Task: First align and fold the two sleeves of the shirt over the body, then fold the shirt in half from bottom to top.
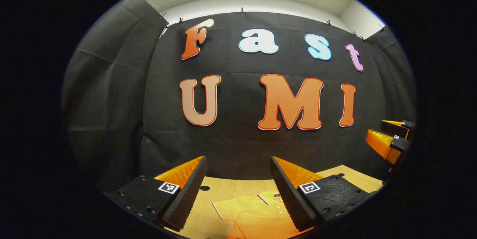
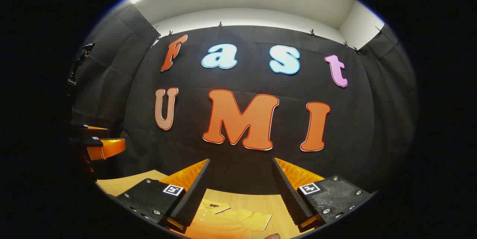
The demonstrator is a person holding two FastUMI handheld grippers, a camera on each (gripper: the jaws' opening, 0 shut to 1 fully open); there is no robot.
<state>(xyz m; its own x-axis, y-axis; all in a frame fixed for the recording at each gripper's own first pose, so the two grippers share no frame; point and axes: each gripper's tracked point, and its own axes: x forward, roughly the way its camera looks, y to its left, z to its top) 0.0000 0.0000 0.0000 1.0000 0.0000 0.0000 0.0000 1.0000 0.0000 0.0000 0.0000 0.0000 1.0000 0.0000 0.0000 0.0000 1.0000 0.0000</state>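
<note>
The shirt (image 1: 257,213) lies flat on the counter (image 1: 223,188), low in the left gripper view at about 6 o'clock, between and below my left gripper's fingers. I see its collar (image 1: 269,197) with a short button placket, pointing up toward the booth wall at 12 o'clock, and one short sleeve (image 1: 223,209) spread out toward 9 o'clock. From what shows, its long axis seems to run from 12 to 6 o'clock, though the hem end is cut off at the bottom edge.

My left gripper (image 1: 238,186) is spread wide, holding nothing and touching nothing; it hangs above the counter. In that same view the right gripper (image 1: 389,136) shows at 3 o'clock, also raised.

In the right gripper view, my right gripper (image 2: 240,190) is likewise wide apart and empty, above the shirt (image 2: 227,220), whose collar (image 2: 214,207) sits near 6 o'clock with a sleeve (image 2: 259,222) reaching toward 4 o'clock. The left gripper (image 2: 100,144) appears at 9 o'clock, its fingers apart.
</note>
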